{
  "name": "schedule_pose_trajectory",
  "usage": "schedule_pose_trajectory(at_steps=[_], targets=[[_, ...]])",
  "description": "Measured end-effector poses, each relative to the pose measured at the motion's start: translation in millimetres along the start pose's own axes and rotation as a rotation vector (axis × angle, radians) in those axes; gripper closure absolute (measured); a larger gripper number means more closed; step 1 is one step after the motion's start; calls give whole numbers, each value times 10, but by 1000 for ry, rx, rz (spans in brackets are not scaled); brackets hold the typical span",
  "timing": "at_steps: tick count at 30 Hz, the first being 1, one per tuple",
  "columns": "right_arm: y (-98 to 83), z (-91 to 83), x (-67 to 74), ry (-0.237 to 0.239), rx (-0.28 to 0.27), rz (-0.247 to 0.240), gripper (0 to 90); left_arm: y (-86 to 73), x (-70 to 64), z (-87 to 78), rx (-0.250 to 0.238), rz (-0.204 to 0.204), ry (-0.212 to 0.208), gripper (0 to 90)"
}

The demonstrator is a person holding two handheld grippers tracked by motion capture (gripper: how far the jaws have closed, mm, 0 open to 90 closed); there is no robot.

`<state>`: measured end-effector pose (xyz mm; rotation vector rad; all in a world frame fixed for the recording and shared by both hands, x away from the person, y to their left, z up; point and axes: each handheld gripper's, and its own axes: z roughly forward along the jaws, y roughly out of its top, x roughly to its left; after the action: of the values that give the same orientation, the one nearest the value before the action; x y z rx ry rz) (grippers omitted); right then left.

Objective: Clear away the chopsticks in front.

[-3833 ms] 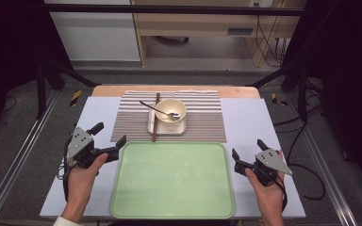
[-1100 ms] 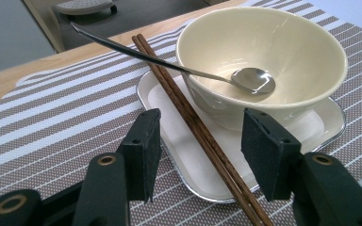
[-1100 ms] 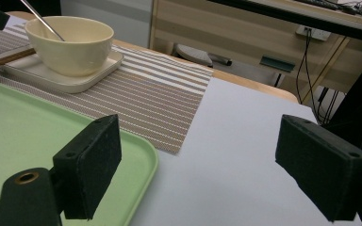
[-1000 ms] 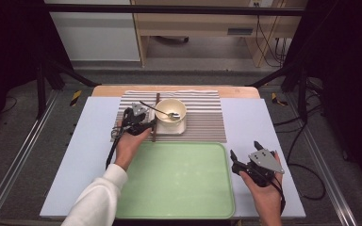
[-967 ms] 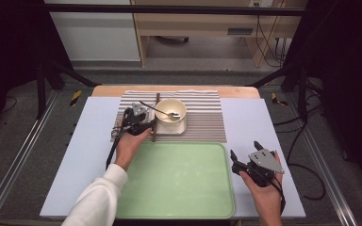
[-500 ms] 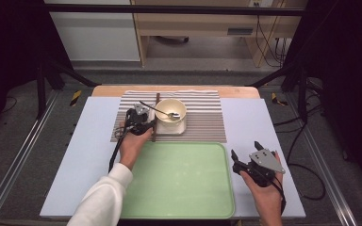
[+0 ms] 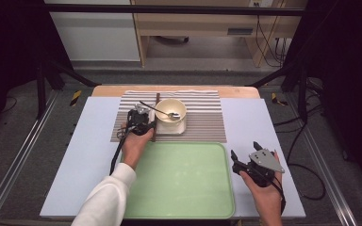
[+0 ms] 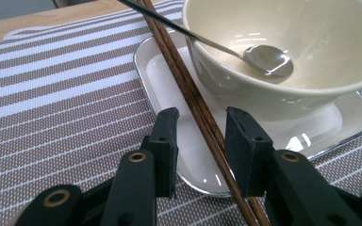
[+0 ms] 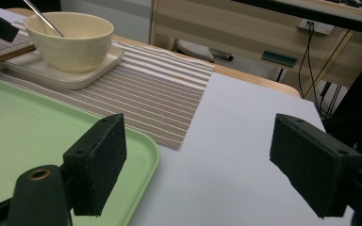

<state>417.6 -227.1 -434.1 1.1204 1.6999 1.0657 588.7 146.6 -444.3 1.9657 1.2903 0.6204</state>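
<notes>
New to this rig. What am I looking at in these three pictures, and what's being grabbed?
A person works with a hand-held gripper in each hand. The high view looks down on the table; the other two views ride on the grippers. On a striped mat sits a plate with a bowl, spoon and chopsticks; a green tray lies nearer. The left hand-held gripper has been closing around the chopsticks, with gaps left either side. The right hand-held gripper rests open beside the tray.

The left claw [image 7: 147,123] sits at the dark wooden chopsticks [image 7: 156,105] beside the cream ceramic bowl [image 7: 170,110] — its jaws have just been closing — while the right claw [image 7: 243,158] hovers, jaws apart, beside the pale green plastic tray [image 7: 179,181].
</notes>
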Motion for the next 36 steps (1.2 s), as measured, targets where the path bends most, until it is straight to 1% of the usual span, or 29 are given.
schedule_pose_trajectory(at_steps=[2,5,9,12,23,25,27,28,31,35,36], targets=[[-1,3,0,3,4,3,193,0,-1,1,0,-17,-7,655],[-1,8,4,6,9,5,193,-2,5,6,9,-27,-11,669],[1,3,6,6,10,3,193,-6,-7,15,14,-30,-4,687],[1,5,5,8,14,8,193,-7,-21,29,14,-42,5,696],[1,6,6,12,24,9,198,-33,-35,101,23,-53,13,702],[3,6,10,11,24,8,200,-37,-43,116,28,-47,12,704],[4,6,12,12,23,7,201,-39,-46,122,28,-47,15,707],[4,7,12,11,24,6,201,-45,-45,133,30,-54,14,709],[5,8,15,13,23,7,203,-54,-53,148,33,-50,16,713],[9,4,26,14,22,-6,209,-54,-59,148,29,-53,15,714],[13,3,38,18,21,-9,211,-52,-59,147,25,-59,16,716]])
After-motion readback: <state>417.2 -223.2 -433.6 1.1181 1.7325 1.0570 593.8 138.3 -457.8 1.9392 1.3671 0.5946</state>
